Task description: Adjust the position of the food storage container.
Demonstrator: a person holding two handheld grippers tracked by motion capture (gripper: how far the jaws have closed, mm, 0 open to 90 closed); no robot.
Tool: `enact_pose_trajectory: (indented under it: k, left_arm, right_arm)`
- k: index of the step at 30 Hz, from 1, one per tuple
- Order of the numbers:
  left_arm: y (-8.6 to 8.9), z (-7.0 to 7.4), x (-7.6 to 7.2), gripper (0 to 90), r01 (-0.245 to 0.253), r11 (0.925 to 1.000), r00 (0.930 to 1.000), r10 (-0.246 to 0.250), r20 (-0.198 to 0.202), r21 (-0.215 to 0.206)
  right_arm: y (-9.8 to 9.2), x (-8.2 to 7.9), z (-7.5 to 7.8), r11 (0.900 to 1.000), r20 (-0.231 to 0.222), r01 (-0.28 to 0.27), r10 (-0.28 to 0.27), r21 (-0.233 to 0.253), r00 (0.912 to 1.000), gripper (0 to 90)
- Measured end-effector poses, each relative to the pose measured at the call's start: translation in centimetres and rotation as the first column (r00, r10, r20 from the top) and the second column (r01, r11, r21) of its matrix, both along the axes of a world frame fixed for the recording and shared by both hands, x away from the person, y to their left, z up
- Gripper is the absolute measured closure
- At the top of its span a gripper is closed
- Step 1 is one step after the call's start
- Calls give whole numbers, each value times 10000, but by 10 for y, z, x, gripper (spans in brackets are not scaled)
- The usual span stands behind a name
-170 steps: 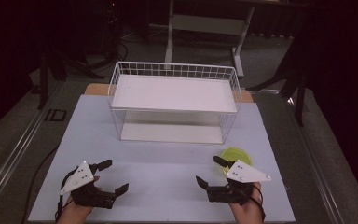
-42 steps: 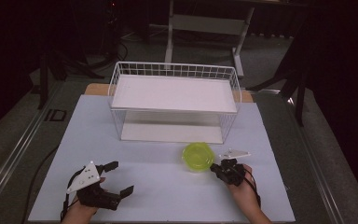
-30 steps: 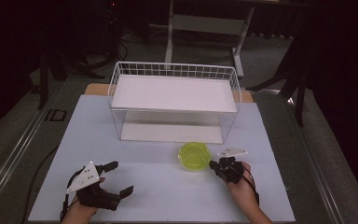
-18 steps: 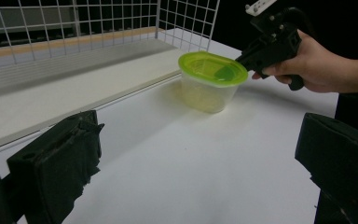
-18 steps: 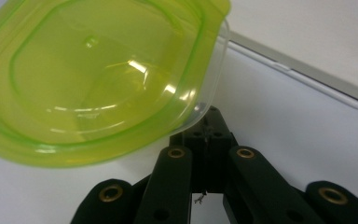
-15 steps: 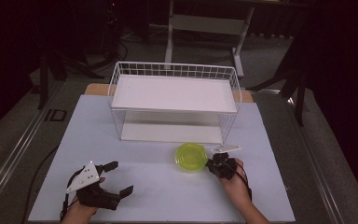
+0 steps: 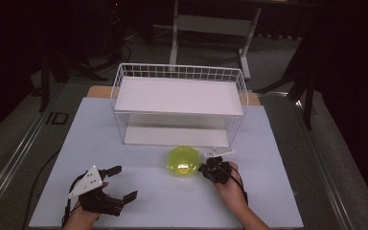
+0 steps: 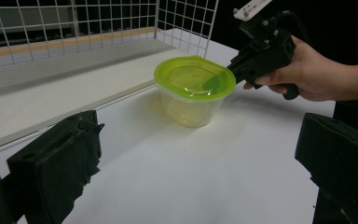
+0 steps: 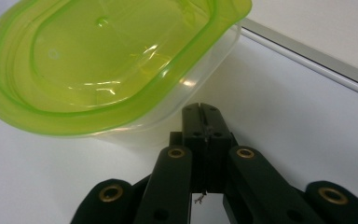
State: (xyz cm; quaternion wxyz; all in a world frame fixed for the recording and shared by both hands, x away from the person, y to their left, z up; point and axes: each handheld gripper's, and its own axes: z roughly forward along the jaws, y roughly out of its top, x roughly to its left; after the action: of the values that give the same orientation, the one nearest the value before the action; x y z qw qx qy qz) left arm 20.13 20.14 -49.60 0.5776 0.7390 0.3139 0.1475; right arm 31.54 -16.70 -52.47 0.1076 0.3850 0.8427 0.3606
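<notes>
White table [image 7: 268, 143], dark room; right gripper [image 9: 200, 119] fingers pressed together, seemingly touching green-lidded tub [image 7: 184, 161]; left gripper [image 7: 117, 183] fingers spread.

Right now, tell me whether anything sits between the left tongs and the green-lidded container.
Nothing visible does. The left tongs are open and rest near the table's front-left, and only bare white table lies between them and the container. The right tongs are shut and press the container's far side, off that path.
</notes>
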Motion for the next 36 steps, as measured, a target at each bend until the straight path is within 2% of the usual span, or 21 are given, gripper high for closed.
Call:
enact_pose_trajectory:
  k: [7, 16, 22, 27, 29, 31, 33, 36]
  left_arm:
    - [0, 0, 0, 11, 23, 10000, 10000, -23, 11, 3]
    - [0, 0, 0, 10, 56, 10000, 10000, -56, -11, -20]
    - [-1, 0, 1, 10, 87, 10000, 10000, -87, -21, -40]
    - [-1, 0, 1, 11, 111, 9999, 9999, -112, -43, -123]
    - [-1, 0, 1, 11, 149, 9998, 9999, -150, -28, -151]
    - [-1, 0, 1, 11, 181, 9997, 9998, -181, -13, -180]
    - [-2, 0, 1, 10, 220, 9996, 9997, -220, -51, -158]
    - [-5, -1, 1, 11, 280, 9996, 9996, -280, -75, -36]
  right_arm:
    - [13, 2, -4, 9998, -75, -185, 184, -114, 9998, 900]
    - [32, 5, -7, 9992, -172, -406, 405, -63, 9990, 900]
    - [38, 7, -8, 9991, -147, -431, 431, 26, 9990, 900]
    - [31, 3, -5, 9993, -104, -369, 370, 50, 9993, 897]
    - [23, -2, -2, 9995, -59, -298, 299, 144, 9995, 864]
    - [15, -8, 2, 9996, 148, -233, 230, 185, 9996, 841]
    - [9, -14, 7, 9995, 316, -312, 309, 91, 9990, 809]
    - [0, -24, 14, 9986, 497, -486, 475, 213, 9976, 769]
